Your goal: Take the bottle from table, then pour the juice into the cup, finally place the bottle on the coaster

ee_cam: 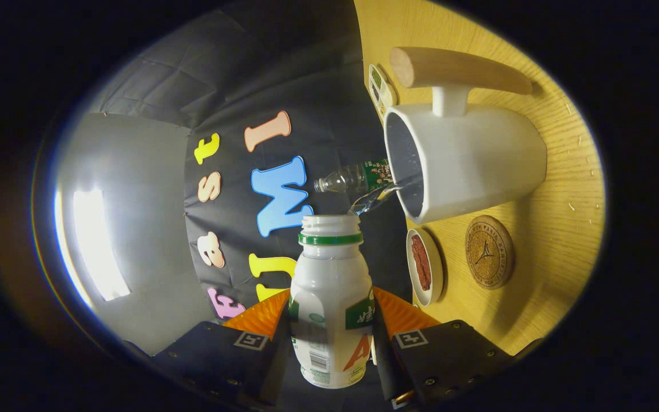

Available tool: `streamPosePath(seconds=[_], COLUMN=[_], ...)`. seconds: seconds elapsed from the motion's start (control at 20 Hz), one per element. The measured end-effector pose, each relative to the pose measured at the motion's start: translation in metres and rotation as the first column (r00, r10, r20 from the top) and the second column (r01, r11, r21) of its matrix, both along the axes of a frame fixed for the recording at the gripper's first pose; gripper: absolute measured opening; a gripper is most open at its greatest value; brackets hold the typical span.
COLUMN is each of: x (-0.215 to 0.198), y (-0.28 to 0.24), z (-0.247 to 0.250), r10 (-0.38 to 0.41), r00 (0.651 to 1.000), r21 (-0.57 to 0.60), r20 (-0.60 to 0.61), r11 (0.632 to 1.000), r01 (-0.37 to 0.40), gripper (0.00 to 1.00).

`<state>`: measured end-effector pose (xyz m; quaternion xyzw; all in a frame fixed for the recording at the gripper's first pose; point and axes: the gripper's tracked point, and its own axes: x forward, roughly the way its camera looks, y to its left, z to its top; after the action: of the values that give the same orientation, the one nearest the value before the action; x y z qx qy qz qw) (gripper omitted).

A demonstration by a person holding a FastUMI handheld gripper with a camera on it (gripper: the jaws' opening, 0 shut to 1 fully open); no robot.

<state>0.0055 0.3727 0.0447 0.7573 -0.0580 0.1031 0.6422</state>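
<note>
My gripper (pixel 330 312) is shut on a white juice bottle (pixel 329 286) with a green neck ring and no cap; both fingers press on its sides. The view is rolled, so the wooden table (pixel 558 229) stands beside the bottle and the bottle lies tipped over sideways. Its open mouth is close to the rim of a white cup (pixel 467 163) with a wooden handle (pixel 455 68). A thin clear stream (pixel 378 199) runs from near the mouth into the cup's dark opening. A round cork coaster (pixel 489 252) lies on the table beside the cup.
A small white dish with something red in it (pixel 424 266) sits between the coaster and the bottle. Behind the cup are a clear plastic bottle with a green label (pixel 355 176) and a small pale block (pixel 381 88). The booth's wall is beyond.
</note>
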Motion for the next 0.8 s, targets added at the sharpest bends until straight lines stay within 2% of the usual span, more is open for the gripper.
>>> streamPosePath(seconds=[0.8], x=[-0.0014], y=[-0.0041], z=[-0.0052], r10=[-0.015], r00=[1.000], r21=[0.085], r20=[-0.011], r11=[0.996], r01=[0.016], gripper=[0.65])
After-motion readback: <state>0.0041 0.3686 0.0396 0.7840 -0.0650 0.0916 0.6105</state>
